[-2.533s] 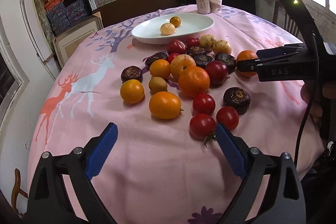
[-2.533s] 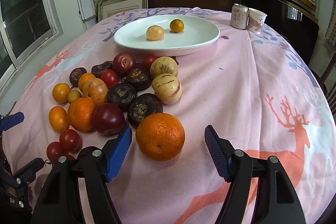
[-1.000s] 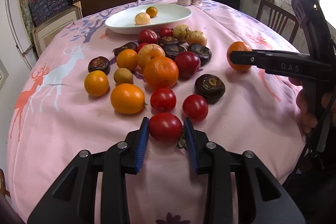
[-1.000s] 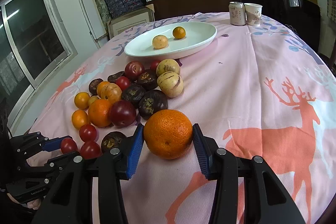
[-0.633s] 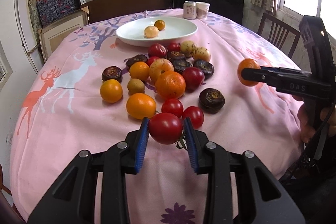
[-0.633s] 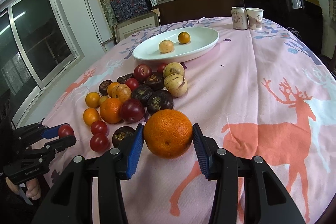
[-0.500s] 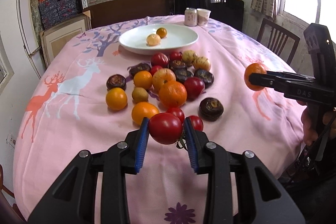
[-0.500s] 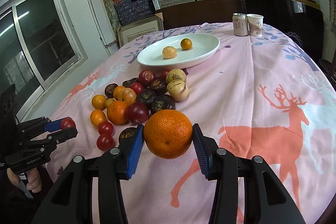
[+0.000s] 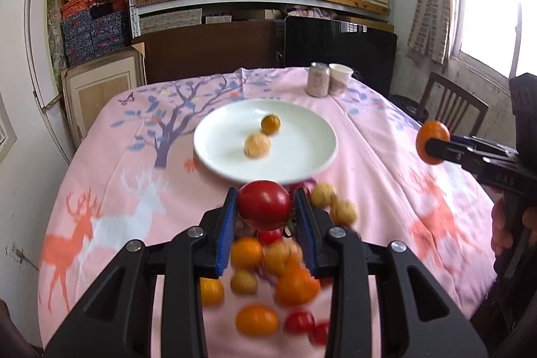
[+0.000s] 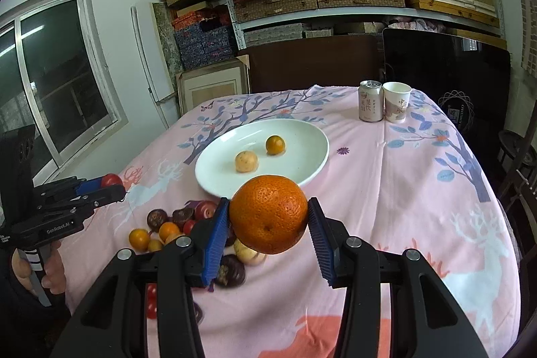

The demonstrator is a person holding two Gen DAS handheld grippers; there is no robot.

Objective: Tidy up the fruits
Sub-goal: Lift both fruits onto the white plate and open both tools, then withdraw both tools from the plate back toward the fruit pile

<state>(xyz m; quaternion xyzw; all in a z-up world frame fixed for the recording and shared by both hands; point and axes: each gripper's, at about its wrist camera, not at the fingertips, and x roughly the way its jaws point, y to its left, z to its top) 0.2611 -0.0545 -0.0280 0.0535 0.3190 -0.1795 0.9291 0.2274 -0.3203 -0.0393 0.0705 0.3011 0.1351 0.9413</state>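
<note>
My left gripper [image 9: 265, 207] is shut on a red tomato [image 9: 264, 204] and holds it in the air above the fruit pile, just short of the white plate [image 9: 302, 153]. My right gripper [image 10: 268, 220] is shut on a large orange [image 10: 268, 213], also lifted, near the plate's [image 10: 302, 140] front rim. The plate holds a small orange fruit [image 10: 275, 144] and a pale yellow fruit [image 10: 246, 161]. Each gripper shows in the other's view: the right one with the orange [image 9: 432, 146], the left one with the tomato [image 10: 111, 180].
A blurred pile of oranges, tomatoes and dark fruits [image 9: 278, 277] lies on the pink deer tablecloth [image 9: 110, 190] below my left gripper. A drinks can [image 10: 370, 105] and a paper cup [image 10: 396, 101] stand behind the plate. Shelves and chairs are beyond the table.
Both grippers have risen and moved forward toward the plate, each still holding its fruit. The pile now lies beneath and behind the fingers.
</note>
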